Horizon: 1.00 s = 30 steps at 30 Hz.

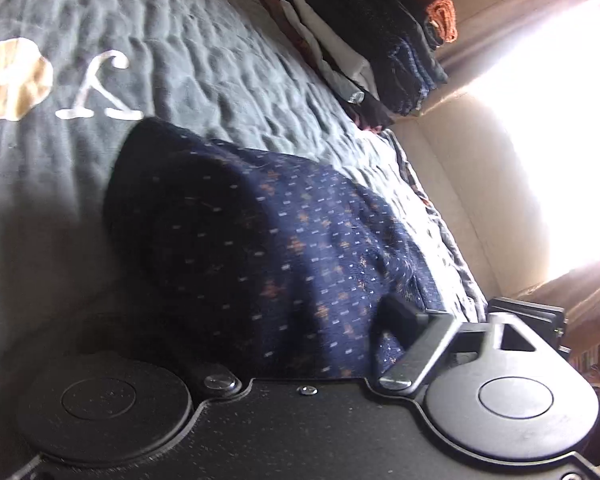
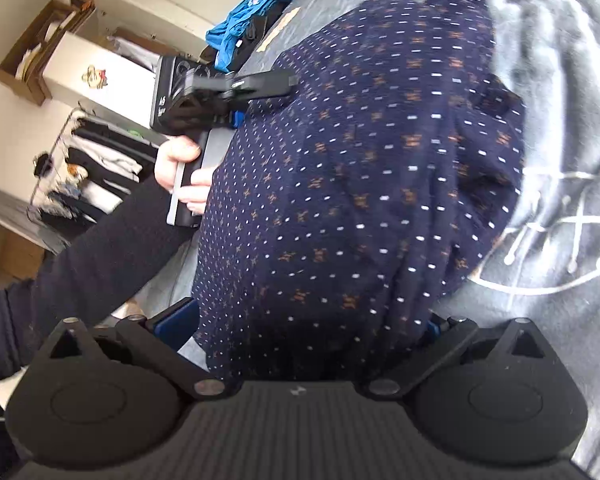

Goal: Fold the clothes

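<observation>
A navy garment [image 1: 284, 240] with white dashes and orange crosses lies humped on the grey printed bedspread [image 1: 148, 32]. It is draped over my left gripper [image 1: 308, 312]. Only the right finger [image 1: 400, 312] shows, with cloth looped round it, and the other finger is buried. In the right wrist view the same garment [image 2: 372, 168] fills the gap of my right gripper [image 2: 304, 324]. Its blue-padded fingers [image 2: 176, 326] stand wide apart on either side of the cloth. The left gripper [image 2: 260, 80], held by a hand [image 2: 180, 168] in a dark sleeve, touches the garment's far edge.
A stack of folded dark, white and orange clothes [image 1: 372, 40] sits at the far end of the bed beside a bright window [image 1: 560, 140]. A blue garment [image 2: 256, 16] lies at the bed's far corner. White shelves and cardboard boxes [image 2: 60, 52] stand beyond the bed edge.
</observation>
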Motion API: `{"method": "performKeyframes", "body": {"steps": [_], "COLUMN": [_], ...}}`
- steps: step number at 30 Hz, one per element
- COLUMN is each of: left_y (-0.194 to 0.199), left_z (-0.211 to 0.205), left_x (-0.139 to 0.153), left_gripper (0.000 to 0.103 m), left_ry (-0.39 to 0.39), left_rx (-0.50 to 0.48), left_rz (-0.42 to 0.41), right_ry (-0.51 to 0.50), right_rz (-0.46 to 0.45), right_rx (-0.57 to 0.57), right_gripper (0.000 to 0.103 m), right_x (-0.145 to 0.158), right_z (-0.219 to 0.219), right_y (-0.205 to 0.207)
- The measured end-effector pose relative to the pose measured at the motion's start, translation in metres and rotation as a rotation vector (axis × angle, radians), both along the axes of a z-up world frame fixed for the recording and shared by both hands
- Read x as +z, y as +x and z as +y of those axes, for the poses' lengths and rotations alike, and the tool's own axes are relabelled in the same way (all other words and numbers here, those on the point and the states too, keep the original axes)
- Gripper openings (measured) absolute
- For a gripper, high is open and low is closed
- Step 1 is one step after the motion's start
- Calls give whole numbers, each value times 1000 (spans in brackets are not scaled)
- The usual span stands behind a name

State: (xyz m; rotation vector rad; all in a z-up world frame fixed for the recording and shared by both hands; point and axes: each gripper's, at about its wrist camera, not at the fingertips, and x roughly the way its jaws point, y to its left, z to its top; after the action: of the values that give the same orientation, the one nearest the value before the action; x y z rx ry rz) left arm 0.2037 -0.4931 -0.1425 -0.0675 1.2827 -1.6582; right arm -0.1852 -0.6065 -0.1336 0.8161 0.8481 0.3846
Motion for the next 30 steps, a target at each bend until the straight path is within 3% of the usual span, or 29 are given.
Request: {"method": "performKeyframes", "body": {"steps": [1, 3, 5, 6, 7, 13, 20, 26, 30], "left_y": [-1, -4, -7, -9, -10, -14, -24, -64, -106], "left_z": [-1, -4, -1, -1, 0, 11, 22, 3, -30], "left_x": [0, -1, 5, 8, 12, 35, 82, 124, 135], "left_gripper": [46, 37, 30, 29, 27, 25, 25, 25, 25], "left_ry": [-3, -8, -32, -43, -53, -95, -145, -187, -211], "left_rx": [-6, -18, -21, -21, -22, -21, 1, -23, -47], "left_rz": [-3, -10, -32, -46, -59, -104, -142, -192, -195], "right_ry": [-4, 8, 21, 16, 4, -32, -2, -8, -31], "right_rz": [-2, 5, 29, 44, 57, -5, -88, -128, -140], "right_rx": [-2, -23, -65, -89, -107, -125, -127, -133, -160], "right_gripper": [103, 99, 83, 61, 47, 37, 36, 36, 36], "right_x": [0, 2, 3, 4, 5, 16, 34, 59, 75], "right_z": [0, 0, -3, -4, -6, 2, -3, -22, -46], "right_y": [-1, -2, -3, -4, -4, -11, -14, -37, -68]}}
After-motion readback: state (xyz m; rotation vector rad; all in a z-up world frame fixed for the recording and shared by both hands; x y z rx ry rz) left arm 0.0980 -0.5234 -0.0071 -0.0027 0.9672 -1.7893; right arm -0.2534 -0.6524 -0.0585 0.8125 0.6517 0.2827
